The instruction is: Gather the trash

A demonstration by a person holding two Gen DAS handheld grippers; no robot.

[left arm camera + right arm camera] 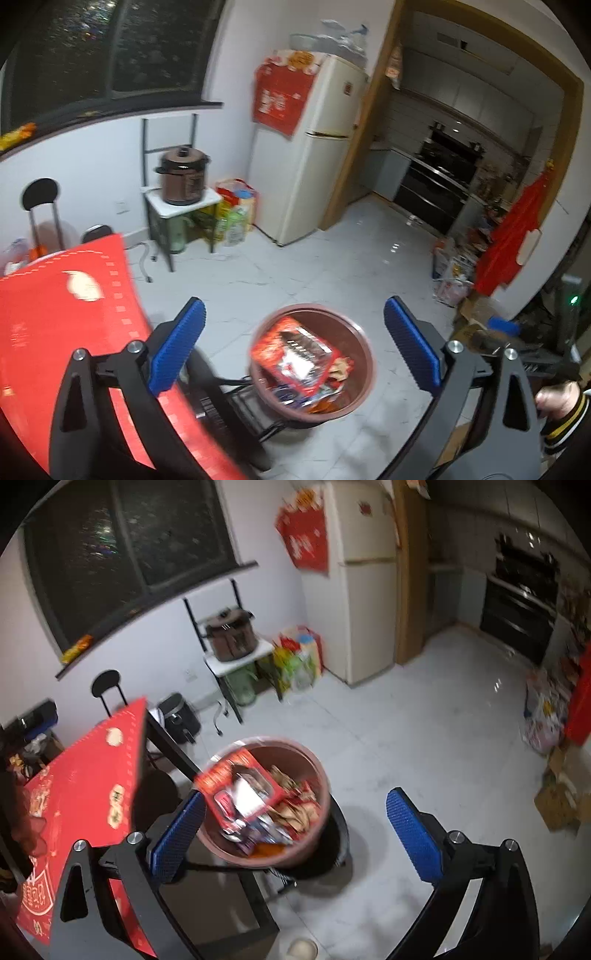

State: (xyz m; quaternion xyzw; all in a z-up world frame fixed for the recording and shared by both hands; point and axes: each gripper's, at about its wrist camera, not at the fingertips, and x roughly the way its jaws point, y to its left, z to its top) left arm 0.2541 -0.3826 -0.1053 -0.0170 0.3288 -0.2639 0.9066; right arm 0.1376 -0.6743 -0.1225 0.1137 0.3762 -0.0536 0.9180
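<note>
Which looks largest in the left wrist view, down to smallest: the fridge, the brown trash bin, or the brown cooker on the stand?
As they appear in that view:
1. fridge
2. brown trash bin
3. brown cooker
The bin lies much nearer the camera than the other two, so its apparent size is inflated by nearness.

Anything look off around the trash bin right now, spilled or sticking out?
The red snack packet lies tilted on top of the heap in the brown bin, one corner poking over the rim nearest the red table cover; it might slip out. The bin is nearly full. No trash shows on the floor around it.
</note>
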